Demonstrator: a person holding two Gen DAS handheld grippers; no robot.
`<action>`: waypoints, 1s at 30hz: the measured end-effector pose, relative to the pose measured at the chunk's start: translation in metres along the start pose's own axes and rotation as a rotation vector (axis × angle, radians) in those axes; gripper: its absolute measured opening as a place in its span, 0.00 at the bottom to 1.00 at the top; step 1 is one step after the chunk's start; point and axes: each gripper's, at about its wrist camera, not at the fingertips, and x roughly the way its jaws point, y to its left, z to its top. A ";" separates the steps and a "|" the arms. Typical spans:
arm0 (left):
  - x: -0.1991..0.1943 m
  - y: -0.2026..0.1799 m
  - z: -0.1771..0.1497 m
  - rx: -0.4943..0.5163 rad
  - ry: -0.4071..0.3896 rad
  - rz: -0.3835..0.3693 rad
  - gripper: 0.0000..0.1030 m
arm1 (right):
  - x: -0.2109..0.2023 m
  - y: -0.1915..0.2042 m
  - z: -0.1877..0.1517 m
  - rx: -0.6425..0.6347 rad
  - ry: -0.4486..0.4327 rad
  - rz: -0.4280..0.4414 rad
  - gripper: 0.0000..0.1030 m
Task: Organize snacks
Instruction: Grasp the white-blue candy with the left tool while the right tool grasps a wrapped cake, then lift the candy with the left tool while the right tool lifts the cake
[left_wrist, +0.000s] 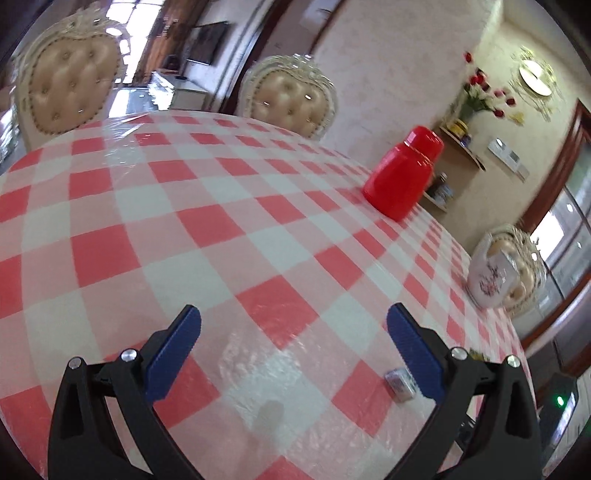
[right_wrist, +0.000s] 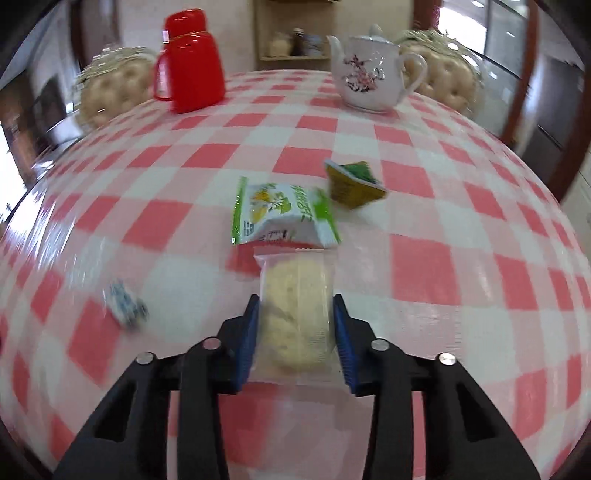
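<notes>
In the right wrist view the right gripper (right_wrist: 295, 321) sits at lower centre of the frame, its blue pads closed narrow on a clear-wrapped pale biscuit (right_wrist: 295, 310); the wrapper's sides touch both pads and its far end reaches up toward the middle of the picture. Just above that end lies a green and white snack packet (right_wrist: 282, 212), its lower edge touching or overlapping the wrapper's seal; to the upper right of it, just apart, lies a smaller yellow and green packet (right_wrist: 352, 184), tilted. At the left of the frame, well apart from the others, a small blue and white wrapped candy (right_wrist: 125, 304) lies blurred on the red and white checked tablecloth (right_wrist: 443, 221). At the top, a red lidded jug (right_wrist: 192, 66) stands at upper left and a white floral teapot (right_wrist: 369, 77) at upper right, both upright near the far edge of the table.

In the left wrist view the left gripper (left_wrist: 293, 354) is at the bottom of the frame, its jaws wide with only tablecloth between them; a small wrapped candy (left_wrist: 400, 382) lies just beside the inner face of the right-hand blue finger (left_wrist: 415, 358), whether touching I cannot tell. The red jug stands at right of centre; the teapot shows at the right edge; two padded chairs (left_wrist: 70, 85) stand beyond the table at upper left and upper centre.
</notes>
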 end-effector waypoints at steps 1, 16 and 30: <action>0.002 -0.002 -0.001 0.006 0.015 -0.010 0.98 | -0.005 -0.006 -0.004 -0.005 -0.006 0.018 0.33; 0.025 -0.092 -0.047 0.308 0.212 0.016 0.98 | -0.083 -0.085 -0.039 0.167 -0.223 0.251 0.33; 0.064 -0.138 -0.068 0.460 0.332 0.019 0.35 | -0.094 -0.104 -0.039 0.242 -0.225 0.336 0.33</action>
